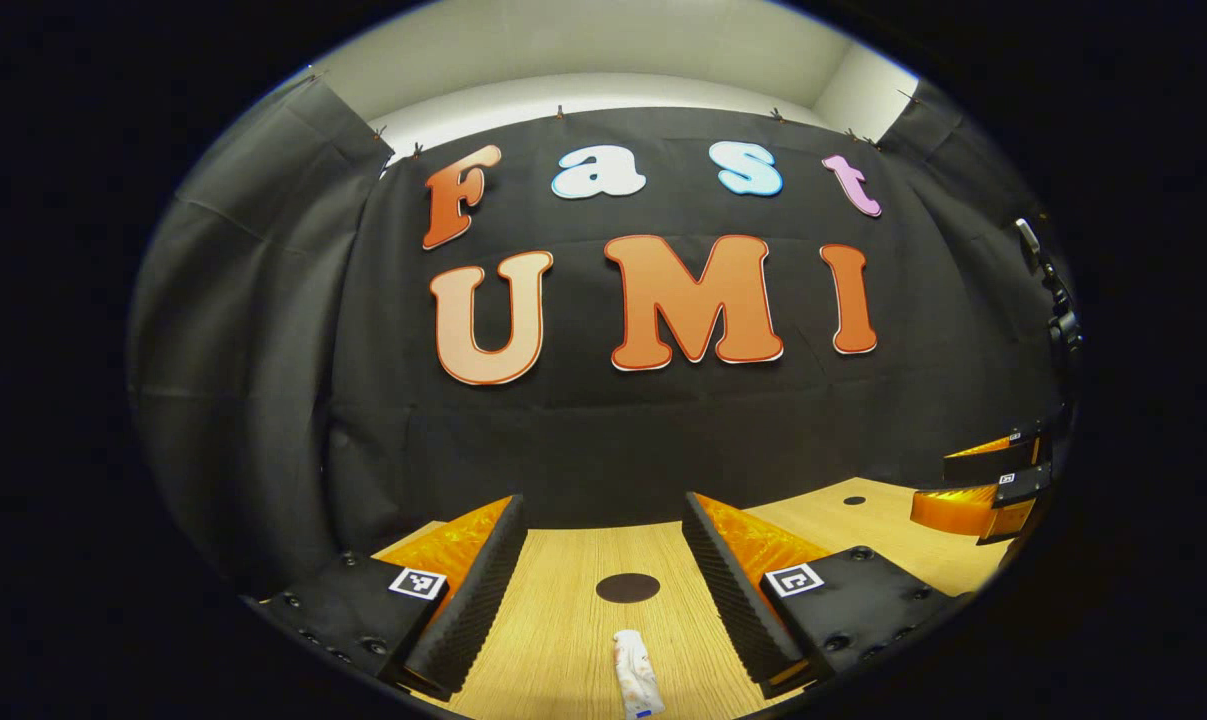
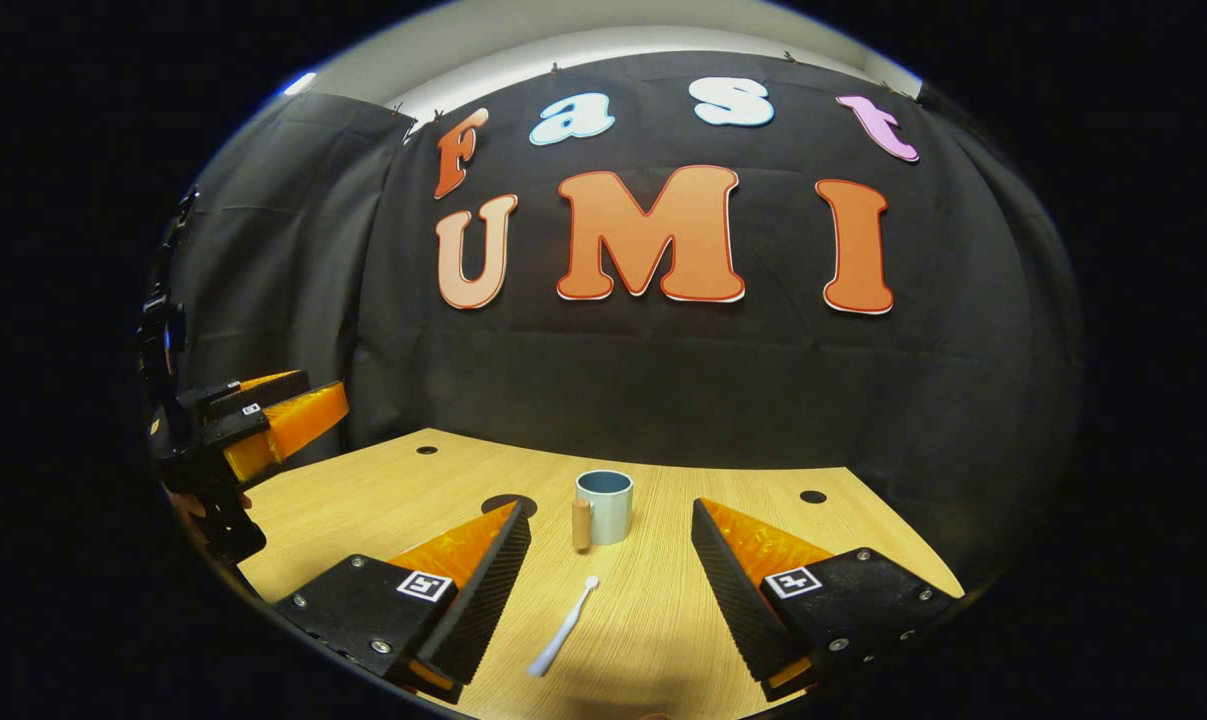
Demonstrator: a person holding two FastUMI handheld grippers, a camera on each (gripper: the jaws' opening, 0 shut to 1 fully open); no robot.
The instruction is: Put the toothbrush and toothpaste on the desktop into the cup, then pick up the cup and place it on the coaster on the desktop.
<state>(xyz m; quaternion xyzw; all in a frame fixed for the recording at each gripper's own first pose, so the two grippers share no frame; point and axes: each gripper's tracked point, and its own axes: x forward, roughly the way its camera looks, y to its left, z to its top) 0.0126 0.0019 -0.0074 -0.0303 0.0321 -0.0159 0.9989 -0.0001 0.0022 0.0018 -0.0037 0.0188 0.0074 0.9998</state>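
Observation:
In the left gripper view a small white toothpaste tube (image 1: 637, 672) lies on the wooden desktop (image 1: 553, 620) between my left gripper's (image 1: 603, 510) open fingers, close to the camera. Just beyond the tube is a dark round coaster (image 1: 628, 587). In the right gripper view a pale blue cup (image 2: 604, 505) with a wooden handle (image 2: 581, 524) stands upright ahead of my right gripper (image 2: 611, 520), which is open and holds nothing. A white toothbrush (image 2: 563, 628) lies on the desktop (image 2: 663, 610) between its fingers, nearer than the cup. The coaster (image 2: 508, 501) peeks out behind the right gripper's left-hand finger.
The black cloth wall closes off the back of the desk. Small dark holes (image 2: 813, 496) (image 2: 426, 450) mark the desktop near its far edge. The right gripper (image 1: 993, 480) shows at the right edge of the left gripper view; the left gripper (image 2: 263, 415) hovers at the left of the right gripper view.

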